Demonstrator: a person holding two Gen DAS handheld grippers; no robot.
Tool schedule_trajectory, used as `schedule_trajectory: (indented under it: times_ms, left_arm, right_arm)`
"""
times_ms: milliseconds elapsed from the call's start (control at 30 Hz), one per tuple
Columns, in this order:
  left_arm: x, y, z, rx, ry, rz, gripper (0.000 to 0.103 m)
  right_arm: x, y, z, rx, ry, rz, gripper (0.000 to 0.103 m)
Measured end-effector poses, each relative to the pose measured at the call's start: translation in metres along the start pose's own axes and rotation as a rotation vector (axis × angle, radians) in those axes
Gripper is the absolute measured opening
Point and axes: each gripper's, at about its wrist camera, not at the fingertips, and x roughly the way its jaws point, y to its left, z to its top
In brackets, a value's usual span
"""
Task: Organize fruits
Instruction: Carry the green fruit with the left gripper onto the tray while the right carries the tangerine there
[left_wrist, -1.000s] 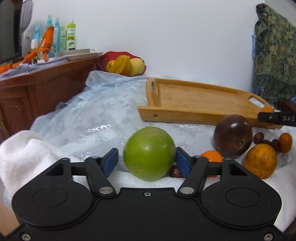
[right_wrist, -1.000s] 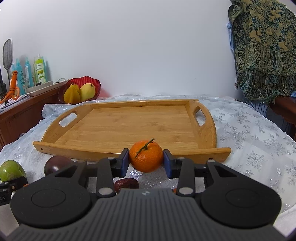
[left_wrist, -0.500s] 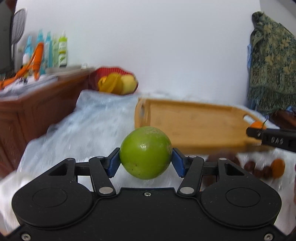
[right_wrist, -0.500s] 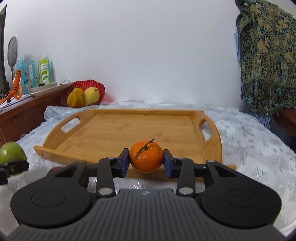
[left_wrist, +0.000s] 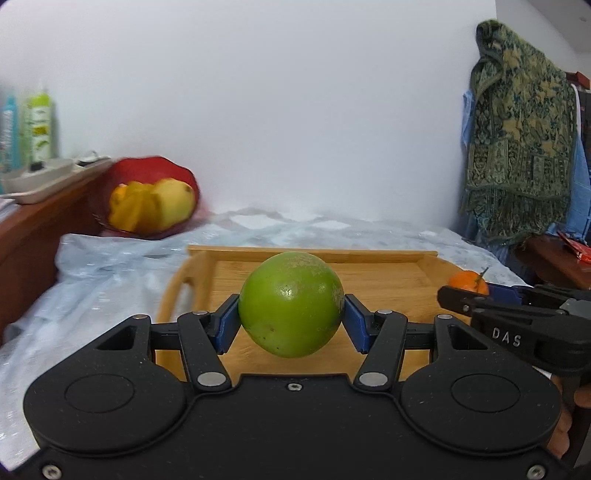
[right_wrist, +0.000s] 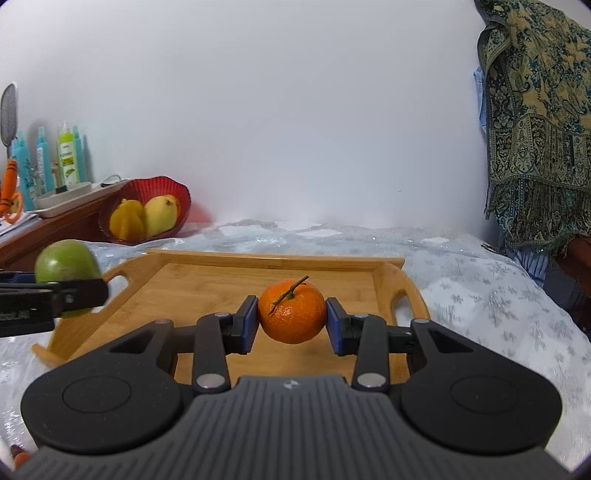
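Two claws, each gripping one fruit above the near part of one wooden tray (right_wrist: 207, 284): the left claw (left_wrist: 291, 321) clamps one green fruit (left_wrist: 291, 302) between its blue pads, the right claw (right_wrist: 291, 325) clamps one orange (right_wrist: 291, 312) with a stem. Beyond the tray's far left corner stands one red bowl (right_wrist: 162, 188) holding two yellow fruits (right_wrist: 144, 218). On the wooden cabinet (right_wrist: 55, 225) left of the bowl stand several bottles (right_wrist: 68, 155), too blurred to count
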Motion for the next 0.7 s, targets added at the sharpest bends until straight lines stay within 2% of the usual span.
schedule_trajectory:
  times_ms: [233, 467, 700]
  left_arm:
    - [0.056, -0.006, 0.007, -0.017, 0.092, 0.002, 0.056]
    - [0.071, 0.001, -0.007, -0.006, 0.143, 0.006, 0.056]
    - [0.073, 0.0, -0.011, -0.002, 0.158, 0.0, 0.056]
  right_arm:
    - [0.036, -0.01, 0.006, 0.033, 0.074, -0.02, 0.043]
    - [0.046, -0.012, 0.004, 0.055, 0.13, -0.016, 0.044]
    - [0.048, -0.013, 0.003, 0.073, 0.172, -0.004, 0.044]
